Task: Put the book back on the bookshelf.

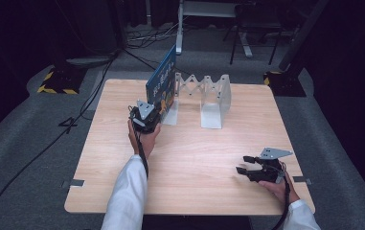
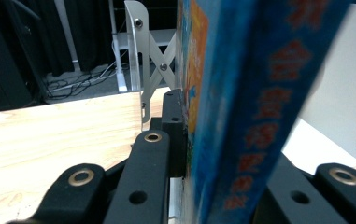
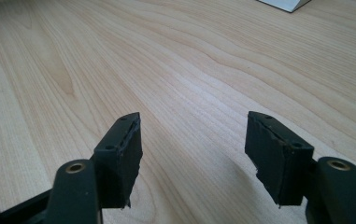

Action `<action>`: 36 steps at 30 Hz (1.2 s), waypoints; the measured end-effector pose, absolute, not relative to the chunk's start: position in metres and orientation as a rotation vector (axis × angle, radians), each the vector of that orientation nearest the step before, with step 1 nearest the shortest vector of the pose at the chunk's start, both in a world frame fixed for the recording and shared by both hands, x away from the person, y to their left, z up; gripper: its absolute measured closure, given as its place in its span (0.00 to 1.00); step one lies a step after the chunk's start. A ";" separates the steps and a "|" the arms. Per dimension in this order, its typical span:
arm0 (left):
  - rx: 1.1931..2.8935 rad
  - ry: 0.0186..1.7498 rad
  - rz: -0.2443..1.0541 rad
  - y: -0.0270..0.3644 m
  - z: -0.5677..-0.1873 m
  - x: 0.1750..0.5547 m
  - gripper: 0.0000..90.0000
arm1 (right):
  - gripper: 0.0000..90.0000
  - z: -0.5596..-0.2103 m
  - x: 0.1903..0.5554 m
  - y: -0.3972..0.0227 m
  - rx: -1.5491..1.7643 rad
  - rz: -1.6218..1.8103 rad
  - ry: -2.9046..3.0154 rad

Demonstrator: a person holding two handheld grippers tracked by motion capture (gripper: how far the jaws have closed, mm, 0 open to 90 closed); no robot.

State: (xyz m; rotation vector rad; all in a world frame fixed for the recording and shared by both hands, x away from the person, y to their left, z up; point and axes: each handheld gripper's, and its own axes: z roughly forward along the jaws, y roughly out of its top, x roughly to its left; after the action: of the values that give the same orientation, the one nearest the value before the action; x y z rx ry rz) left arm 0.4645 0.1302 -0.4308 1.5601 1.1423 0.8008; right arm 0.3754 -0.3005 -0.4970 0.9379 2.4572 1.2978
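Blue and glossy, the book (image 1: pixel 162 79) stands upright at the far left of the wooden table (image 1: pixel 189 158), against the left plate of the white expanding rack (image 1: pixel 208 98). The left gripper (image 1: pixel 157 109) pinches its lower near edge; thin, stiff and likely slippery, it could pivot, so a grip close to the spine seems best. The right gripper (image 1: pixel 241 164), spread and empty, rests near right. The book's foot and the far pad are hidden.
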 end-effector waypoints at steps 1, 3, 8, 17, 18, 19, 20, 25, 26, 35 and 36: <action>1.549 1.151 0.795 0.130 -0.431 0.465 0.90 | 0.41 -0.497 0.375 -0.300 0.937 1.295 2.458; 1.541 1.162 0.784 0.131 -0.431 0.467 0.89 | 0.41 -0.497 0.375 -0.299 0.936 1.287 2.460; 1.519 1.197 0.776 0.135 -0.433 0.468 0.88 | 0.41 -0.498 0.375 -0.298 0.928 1.275 2.468; 1.560 1.197 0.787 0.143 -0.440 0.465 0.85 | 0.41 -0.499 0.375 -0.296 0.918 1.247 2.477; 1.567 1.194 0.796 0.143 -0.441 0.464 0.85 | 0.41 -0.499 0.375 -0.296 0.914 1.241 2.476; 1.573 1.189 0.801 0.144 -0.442 0.463 0.85 | 0.40 -0.499 0.374 -0.295 0.914 1.237 2.478; 1.586 1.183 0.803 0.145 -0.442 0.462 0.84 | 0.41 -0.499 0.374 -0.295 0.913 1.234 2.480; 1.581 1.174 0.802 0.149 -0.447 0.457 0.83 | 0.40 -0.500 0.374 -0.294 0.908 1.224 2.481; 1.582 1.173 0.804 0.149 -0.448 0.456 0.82 | 0.40 -0.500 0.374 -0.294 0.904 1.221 2.484; 1.606 1.180 0.778 0.139 -0.470 0.451 0.81 | 0.40 -0.500 0.374 -0.292 0.896 1.207 2.495; 1.607 1.180 0.768 0.138 -0.472 0.451 0.81 | 0.40 -0.500 0.374 -0.292 0.893 1.208 2.495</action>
State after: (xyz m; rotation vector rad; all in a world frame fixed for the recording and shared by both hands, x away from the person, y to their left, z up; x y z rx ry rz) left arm 0.4507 0.1378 -0.4716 1.6073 1.1801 0.7681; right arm 0.3739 -0.2924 -0.5002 0.8934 2.4951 1.2081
